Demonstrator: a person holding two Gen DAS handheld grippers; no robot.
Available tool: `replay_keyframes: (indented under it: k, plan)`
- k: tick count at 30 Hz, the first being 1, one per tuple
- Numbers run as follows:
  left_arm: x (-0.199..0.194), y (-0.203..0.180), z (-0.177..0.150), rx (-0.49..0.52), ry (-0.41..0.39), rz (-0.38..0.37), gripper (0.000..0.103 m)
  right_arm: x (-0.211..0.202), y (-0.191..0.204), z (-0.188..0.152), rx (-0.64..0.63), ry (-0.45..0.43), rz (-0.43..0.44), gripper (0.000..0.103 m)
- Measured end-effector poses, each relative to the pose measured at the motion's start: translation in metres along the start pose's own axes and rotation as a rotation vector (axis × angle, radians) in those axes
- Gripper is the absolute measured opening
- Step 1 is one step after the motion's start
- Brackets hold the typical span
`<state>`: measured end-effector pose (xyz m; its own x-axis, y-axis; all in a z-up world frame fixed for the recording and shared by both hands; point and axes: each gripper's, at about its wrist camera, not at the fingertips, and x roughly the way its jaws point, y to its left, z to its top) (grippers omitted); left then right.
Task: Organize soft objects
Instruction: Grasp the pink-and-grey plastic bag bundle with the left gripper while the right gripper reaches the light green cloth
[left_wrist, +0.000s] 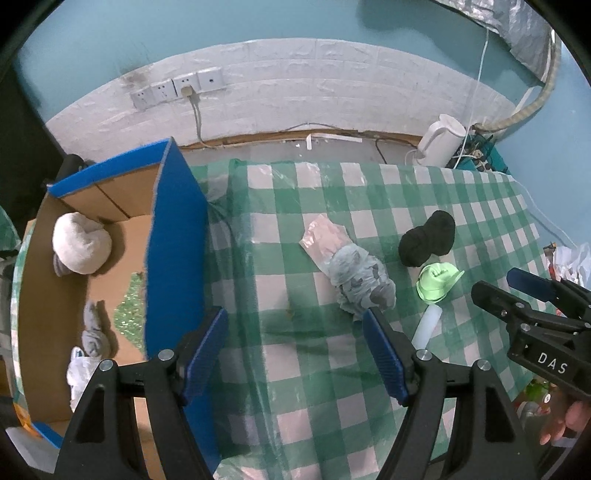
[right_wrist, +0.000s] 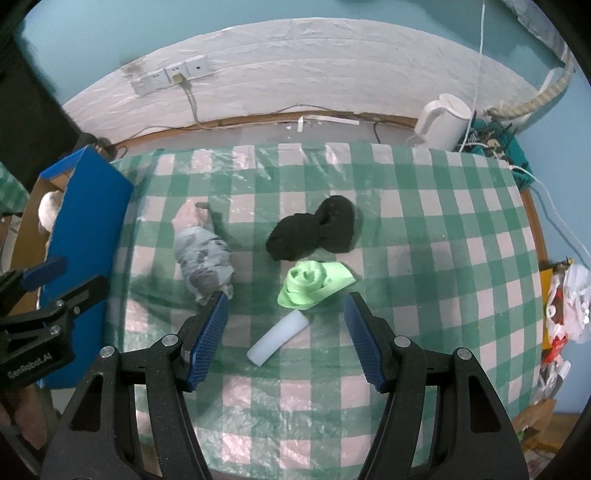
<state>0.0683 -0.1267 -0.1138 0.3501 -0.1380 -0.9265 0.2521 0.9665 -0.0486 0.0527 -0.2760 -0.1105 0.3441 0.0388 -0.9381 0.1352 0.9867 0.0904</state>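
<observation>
**Both claws empty over the checked table**

Left gripper (left_wrist: 295, 325) hangs spread apart, nothing in it, over the green-checked cloth (left_wrist: 317, 373) beside the blue box (left_wrist: 173, 236). Right gripper (right_wrist: 286, 310) is spread too, hovering above the white foam roll (right_wrist: 277, 338) and green sock (right_wrist: 310, 284). Black sock (right_wrist: 314, 230) and grey bundle (right_wrist: 203, 258) lie on the cloth; a white sock ball (left_wrist: 81, 243) sits in the box.

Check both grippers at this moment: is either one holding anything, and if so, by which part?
Nothing is held. The left gripper and the right gripper both stand open above the checked tablecloth, with nothing between their pads.
</observation>
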Motion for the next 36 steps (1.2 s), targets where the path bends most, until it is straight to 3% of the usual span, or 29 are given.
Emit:
replay_keyframes:
  k: [10, 17, 36]
  plan:
    - [0.035, -0.01, 0.016, -0.03, 0.039, -0.007, 0.077, 0.034, -0.02, 0.009, 0.091, 0.06, 0.003, 0.065]
    - [0.051, -0.008, 0.032, -0.107, 0.067, -0.059, 0.077, 0.057, -0.029, 0.007, 0.122, 0.101, -0.016, 0.065]
    - [0.112, -0.04, 0.037, -0.087, 0.166, -0.077, 0.08, 0.075, -0.046, 0.002, 0.155, 0.148, -0.03, 0.066]
